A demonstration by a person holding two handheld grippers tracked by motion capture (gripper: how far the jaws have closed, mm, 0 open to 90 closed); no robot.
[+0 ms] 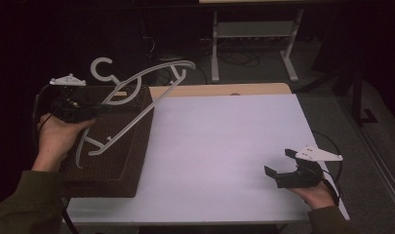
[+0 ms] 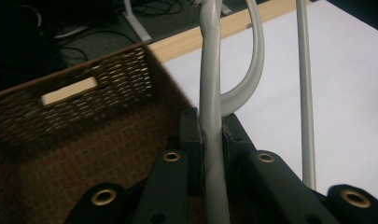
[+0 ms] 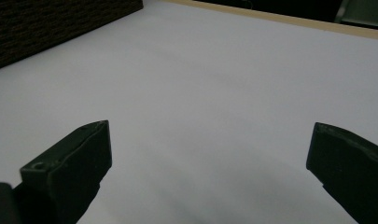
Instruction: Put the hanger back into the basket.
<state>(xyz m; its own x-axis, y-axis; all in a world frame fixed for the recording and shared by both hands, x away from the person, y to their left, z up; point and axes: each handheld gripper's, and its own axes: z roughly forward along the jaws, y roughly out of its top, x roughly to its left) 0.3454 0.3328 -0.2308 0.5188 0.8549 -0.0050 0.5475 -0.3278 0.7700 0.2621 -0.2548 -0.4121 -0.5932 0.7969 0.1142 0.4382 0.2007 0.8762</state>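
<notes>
Left gripper (image 2: 213, 140): jaws clamped on one arm of a pale plastic hanger (image 2: 211, 93); seen close in the left gripper view, the bar runs up between both pads.
Hanger position: held aloft and tilted over the wicker basket (image 1: 131, 146) at the table's left side; hook (image 1: 103, 68) uppermost, one shoulder reaching out past the basket rim above the white table (image 1: 224, 141). Whether its lower end touches the basket cannot be told.
Basket: dark woven, open-topped, with a handle slot in its far wall (image 2: 69, 90); its inside looks empty where visible.
Right gripper (image 1: 283, 165): jaws wide apart, holding nothing, resting low near the table's right front edge, well apart from the hanger.
Progress: the hanger is gripped and lifted, so the grasp is done; judged from its place at the basket, the transfer is midway.
Remaining: setting the hanger down and releasing it.
</notes>
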